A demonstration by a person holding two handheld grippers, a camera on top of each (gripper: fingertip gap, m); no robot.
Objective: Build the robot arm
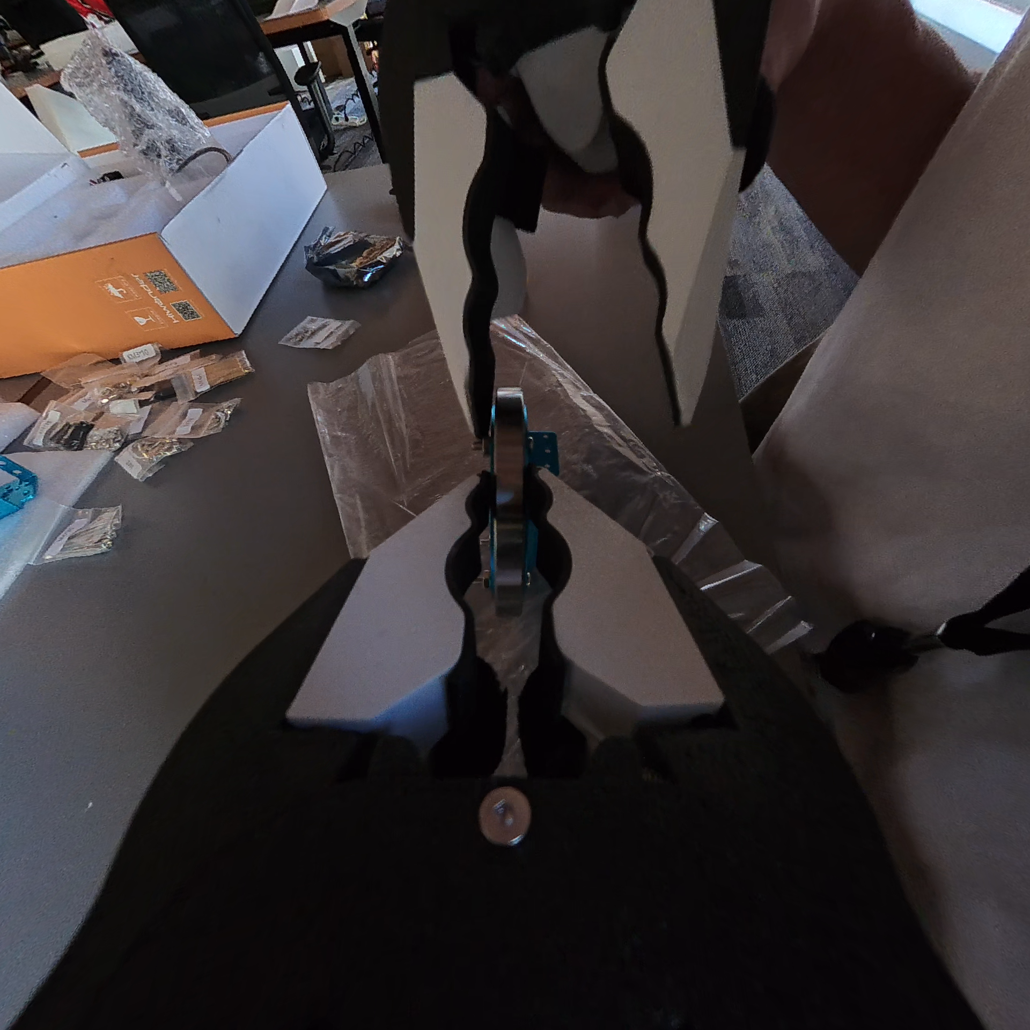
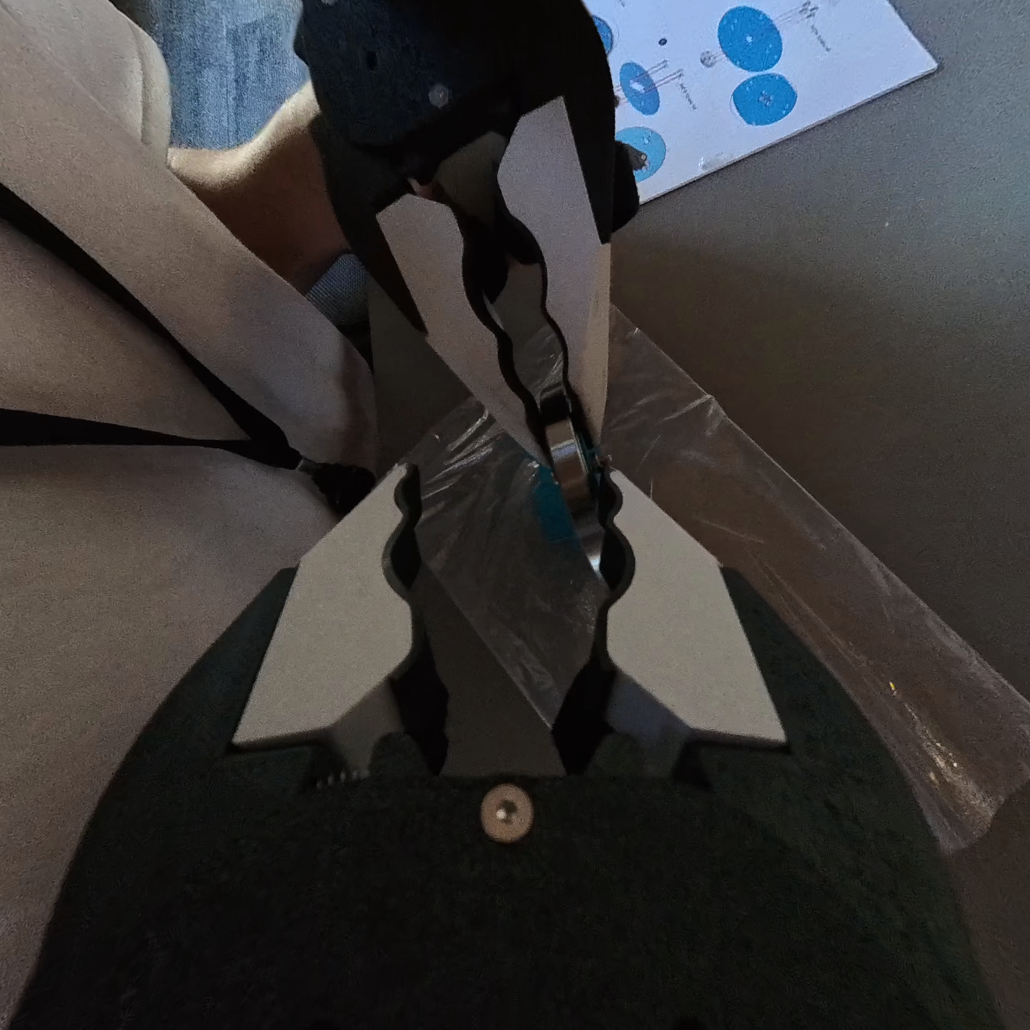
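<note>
My left gripper is shut on a silver metal ring fixed to a blue plate, seen edge-on and held above a clear plastic bag on the grey table. My right gripper comes in from the top of the left wrist view with its jaws wide apart. One of its fingertips touches the part's upper edge. In the right wrist view my right gripper is open, its right fingertip against the ring. The left gripper clamps the ring from above.
An orange and white open box with bubble wrap stands at the left. Several small hardware bags, a foil packet and a blue part lie nearby. A printed sheet lies far right. A person's beige clothing is close.
</note>
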